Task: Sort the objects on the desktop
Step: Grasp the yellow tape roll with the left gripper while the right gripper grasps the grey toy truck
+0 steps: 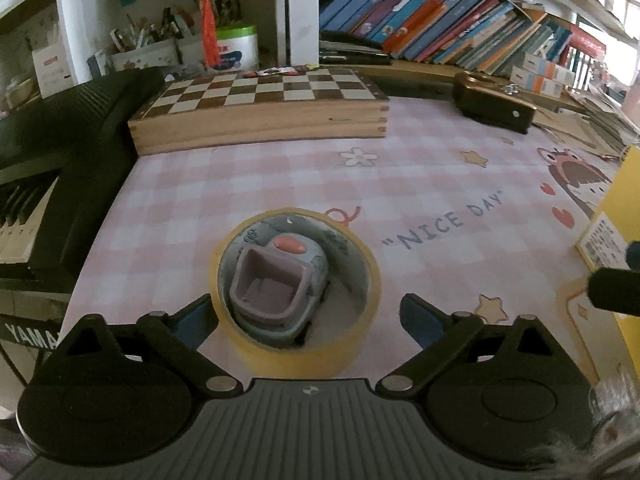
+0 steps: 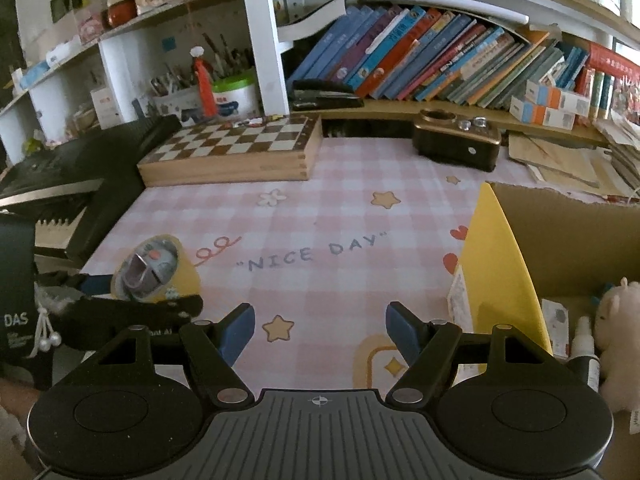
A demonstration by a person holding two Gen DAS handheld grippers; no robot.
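Observation:
A yellow tape roll (image 1: pixel 362 248) lies flat on the pink checked mat (image 1: pixel 280 176). A small grey toy car (image 1: pixel 280 280) with a pink button sits inside the roll's hole. My left gripper (image 1: pixel 308 320) is open, its blue-padded fingers either side of the roll's near part, just above it. In the right wrist view the roll (image 2: pixel 186 276) and car (image 2: pixel 146 266) show at the left, beside the left gripper's finger. My right gripper (image 2: pixel 320 330) is open and empty over the mat, left of a yellow cardboard box (image 2: pixel 504 272).
A wooden chessboard box (image 1: pixel 260 116) stands at the back, a black keyboard (image 1: pixel 60 168) at the left, a dark pencil sharpener (image 1: pixel 494 106) at the back right. The cardboard box holds a plush toy (image 2: pixel 620 328) and a small bottle (image 2: pixel 584 348). Books (image 2: pixel 440 60) fill the shelf.

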